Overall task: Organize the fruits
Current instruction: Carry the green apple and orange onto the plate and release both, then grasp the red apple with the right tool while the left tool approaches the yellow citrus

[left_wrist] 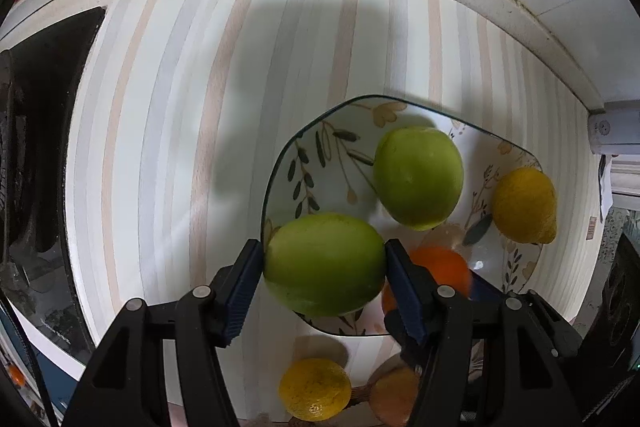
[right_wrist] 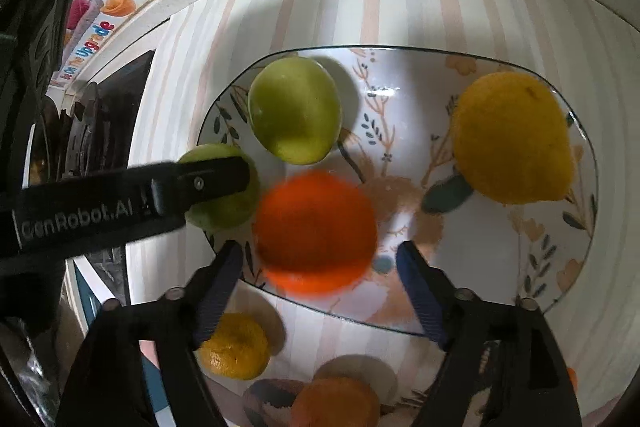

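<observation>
Left claw [left_wrist: 324, 263] pinching green fruit [left_wrist: 325, 263] – over plate [left_wrist: 304, 155] edge.

The left gripper [left_wrist: 324, 267] and right gripper [right_wrist: 320, 281] are both showing black angular arms, round silver screws at the joints and dark blue ribbed pads [left_wrist: 242, 291], the left one also wearing white "GenRobot.AI" lettering along its side.

Glazed ceramic plate [right_wrist: 576, 163] shines glossy; the lemon [right_wrist: 512, 139] has pebbled, matt skin; the claw pads [left_wrist: 244, 291] are ribbed blue rubber-like plastic.
</observation>
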The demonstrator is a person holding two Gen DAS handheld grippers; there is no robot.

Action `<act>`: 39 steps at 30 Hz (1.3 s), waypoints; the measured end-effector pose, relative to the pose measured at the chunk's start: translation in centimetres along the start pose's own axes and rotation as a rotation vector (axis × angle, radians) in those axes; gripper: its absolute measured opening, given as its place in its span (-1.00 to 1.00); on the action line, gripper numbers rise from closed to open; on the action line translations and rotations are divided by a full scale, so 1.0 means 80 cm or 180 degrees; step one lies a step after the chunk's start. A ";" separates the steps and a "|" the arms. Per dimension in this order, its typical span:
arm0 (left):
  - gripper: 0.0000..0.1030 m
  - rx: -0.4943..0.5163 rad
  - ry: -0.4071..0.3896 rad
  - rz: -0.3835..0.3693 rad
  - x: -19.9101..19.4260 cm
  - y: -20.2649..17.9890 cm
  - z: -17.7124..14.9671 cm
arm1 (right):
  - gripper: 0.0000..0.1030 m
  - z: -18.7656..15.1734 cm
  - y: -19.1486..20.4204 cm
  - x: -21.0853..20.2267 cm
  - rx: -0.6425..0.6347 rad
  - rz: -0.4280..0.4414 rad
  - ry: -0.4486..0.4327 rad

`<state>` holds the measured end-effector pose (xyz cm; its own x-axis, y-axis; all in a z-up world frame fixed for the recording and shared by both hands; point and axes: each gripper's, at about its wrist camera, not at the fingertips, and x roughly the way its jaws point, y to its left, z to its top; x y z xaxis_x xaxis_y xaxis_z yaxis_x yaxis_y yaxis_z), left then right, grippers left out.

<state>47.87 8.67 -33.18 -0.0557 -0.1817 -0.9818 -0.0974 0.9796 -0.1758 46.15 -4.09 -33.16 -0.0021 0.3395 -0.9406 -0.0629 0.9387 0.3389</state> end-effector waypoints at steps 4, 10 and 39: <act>0.72 0.0062 -0.0074 0.0037 -0.013 0.005 0.004 | 0.84 -0.004 -0.007 -0.014 0.0042 -0.0125 0.0023; 0.74 0.0105 -0.0172 0.0159 -0.030 0.007 -0.011 | 0.84 -0.017 -0.021 -0.042 0.0060 -0.0519 -0.0042; 0.74 0.0411 -0.0926 0.0421 -0.148 -0.031 -0.163 | 0.85 -0.135 -0.030 -0.188 0.0068 -0.0739 -0.0519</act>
<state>35.83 7.30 -20.15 0.2283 -0.0385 -0.9728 0.0195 0.9992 -0.0350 35.58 -12.11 -20.08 0.1706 0.1187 -0.9782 -0.0218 0.9929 0.1167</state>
